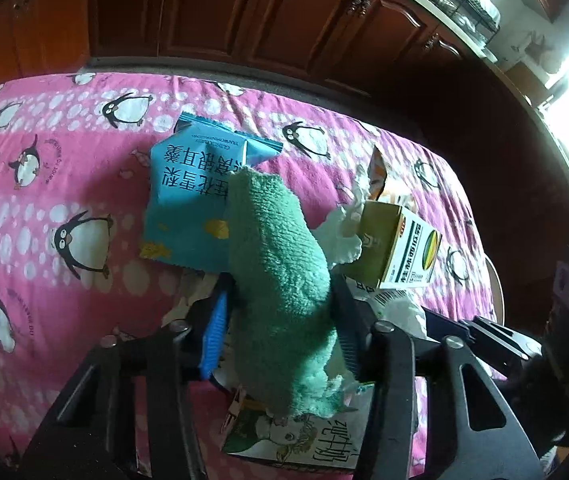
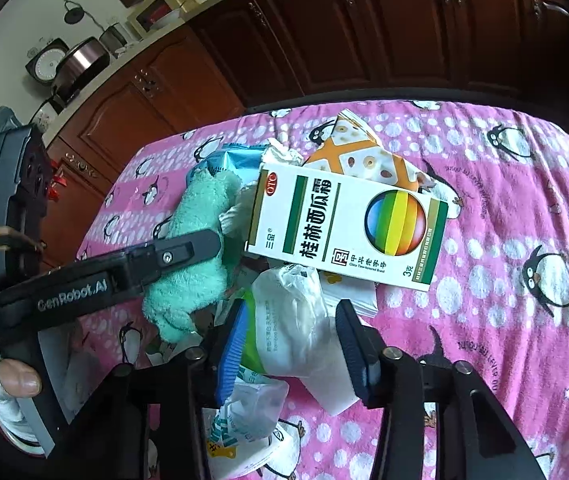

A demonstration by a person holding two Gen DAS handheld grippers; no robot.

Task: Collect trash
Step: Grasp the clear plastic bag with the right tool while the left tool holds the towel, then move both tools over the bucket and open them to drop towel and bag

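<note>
A pile of trash lies on the pink penguin tablecloth (image 1: 64, 160). My left gripper (image 1: 280, 320) is shut on a green fuzzy cloth (image 1: 280, 264) that lies over a blue snack packet (image 1: 188, 200). A cartoon-printed carton (image 1: 296, 436) sits under the jaws. In the right wrist view, my right gripper (image 2: 292, 344) is shut on a white plastic wrapper (image 2: 296, 320) with green print. Just beyond it lies a white medicine box (image 2: 344, 224) with a rainbow ball, resting on an orange-and-white snack wrapper (image 2: 364, 156). The green fuzzy cloth (image 2: 196, 240) shows to its left, crossed by a finger (image 2: 188, 246) of the left gripper.
Crumpled white tissue (image 1: 340, 232) sits between the cloth and the medicine box (image 1: 404, 248). Dark wooden cabinets (image 2: 364, 40) run behind the table. A counter with a rice cooker (image 2: 80, 60) stands far left. A person's thumb (image 2: 20, 380) holds the left gripper's handle.
</note>
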